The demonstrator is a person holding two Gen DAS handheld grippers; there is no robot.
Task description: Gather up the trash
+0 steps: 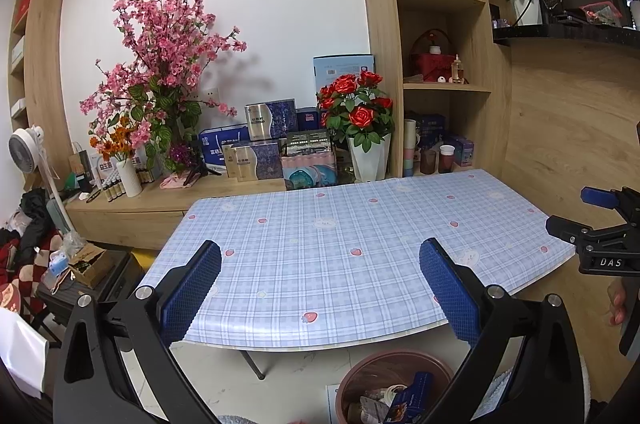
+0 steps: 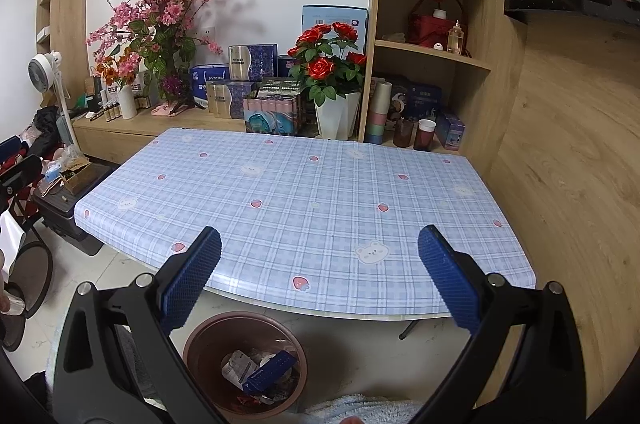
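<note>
Two grippers, left gripper [image 1: 320, 284] and right gripper [image 2: 319, 272], spread wide, holding nothing; round brown plastic trash bin [image 2: 200, 344] near table edge holds blue box [image 2: 270, 370], crumpled white wrappers [image 2: 238, 364].

Glossy cloth, grained wood
Worktop [image 2: 320, 192] cover: smooth, shiny plaid vinyl. Shelves [image 2: 436, 52]: matt wood grain. Bin [image 2: 200, 340]: smooth plastic.

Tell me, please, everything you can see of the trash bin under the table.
The trash bin is a round, brownish-pink tub, seemingly plastic, standing upright and lidless on the pale floor just in front of the table's near edge. It holds a dark blue box lying tilted, a crumpled white wrapper and smaller scraps. A fluffy light-blue rug lies at its near side; neither tool touches it.
</note>
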